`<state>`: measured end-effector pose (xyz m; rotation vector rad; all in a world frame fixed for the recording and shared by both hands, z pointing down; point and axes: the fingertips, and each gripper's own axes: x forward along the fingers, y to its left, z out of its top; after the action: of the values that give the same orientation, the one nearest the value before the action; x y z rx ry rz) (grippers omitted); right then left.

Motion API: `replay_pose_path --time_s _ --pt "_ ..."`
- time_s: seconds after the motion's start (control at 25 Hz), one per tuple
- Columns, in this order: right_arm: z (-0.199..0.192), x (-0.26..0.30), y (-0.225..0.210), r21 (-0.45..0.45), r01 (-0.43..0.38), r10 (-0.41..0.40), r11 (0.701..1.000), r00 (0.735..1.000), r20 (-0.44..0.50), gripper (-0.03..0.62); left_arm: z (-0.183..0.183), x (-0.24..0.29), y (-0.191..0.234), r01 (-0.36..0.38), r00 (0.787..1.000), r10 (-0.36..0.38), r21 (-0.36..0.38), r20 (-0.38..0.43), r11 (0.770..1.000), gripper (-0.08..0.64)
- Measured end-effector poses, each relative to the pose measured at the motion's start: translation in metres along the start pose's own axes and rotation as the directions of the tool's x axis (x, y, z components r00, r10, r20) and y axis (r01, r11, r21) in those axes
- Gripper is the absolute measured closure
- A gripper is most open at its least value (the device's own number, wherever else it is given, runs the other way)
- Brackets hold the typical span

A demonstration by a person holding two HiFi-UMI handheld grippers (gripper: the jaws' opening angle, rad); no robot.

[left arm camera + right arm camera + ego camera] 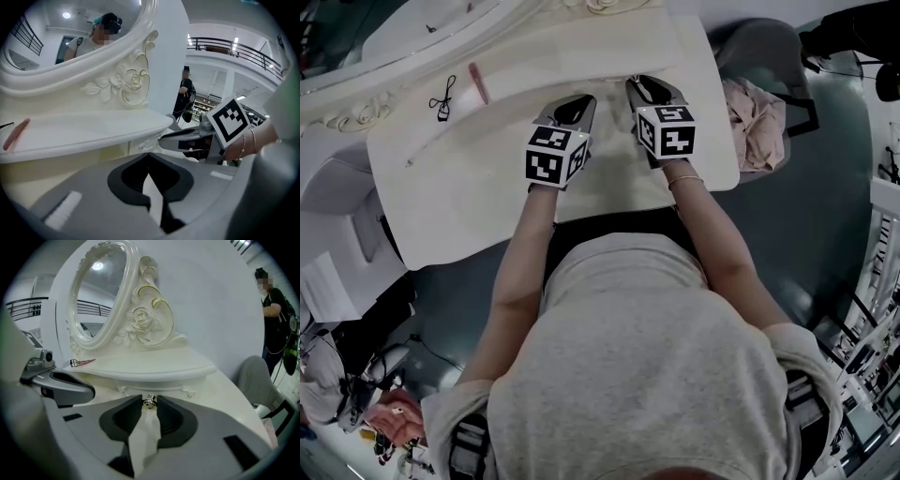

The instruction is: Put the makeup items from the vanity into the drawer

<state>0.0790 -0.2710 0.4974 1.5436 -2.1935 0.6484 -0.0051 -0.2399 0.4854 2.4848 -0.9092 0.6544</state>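
My left tool (148, 155) was pressed together on nothing over the bare vanity worktop (459, 216). Just beside it, my right tool (149, 398) stood spread, with the small metal drawer knob (149, 402) at the gap between its tips, under the rounded edge of the upper shelf (154, 373); I could not tell whether they touched it. The pink makeup stick (478, 82) and eyelash curler (443, 98) lay on that shelf well left of both tools, with open worktop in front and a grey chair (764, 52) past the right edge.

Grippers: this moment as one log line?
left gripper shut, empty | right gripper open at drawer knob | pink stick, curler on shelf
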Motion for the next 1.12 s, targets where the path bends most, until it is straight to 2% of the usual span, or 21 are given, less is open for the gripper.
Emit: replay_pose_path --time_s 0.2,0.64,0.92,1.12 --pt "0.005 0.007 -0.002 0.002 0.003 -0.003 1.0 1.0 0.007 0.495 0.002 -0.001 -0.001 0.03 1.0 -0.029 -0.015 0.01 0.999 0.55" --pt "0.008 0.002 0.001 0.042 -0.039 0.038 0.998 0.999 0.029 0.495 0.003 -0.006 0.003 -0.008 1.0 0.008 -0.027 0.021 1.0 0.549" --pt "0.012 -0.023 0.014 0.019 -0.071 0.07 0.997 0.996 0.064 0.495 0.02 -0.022 -0.008 0.005 0.994 0.001 -0.059 0.105 0.998 0.549" --pt "0.024 -0.052 0.026 0.058 -0.128 0.12 0.99 0.985 0.12 0.505 0.027 -0.036 -0.02 0.034 0.988 -0.025 -0.063 0.15 0.997 0.549"
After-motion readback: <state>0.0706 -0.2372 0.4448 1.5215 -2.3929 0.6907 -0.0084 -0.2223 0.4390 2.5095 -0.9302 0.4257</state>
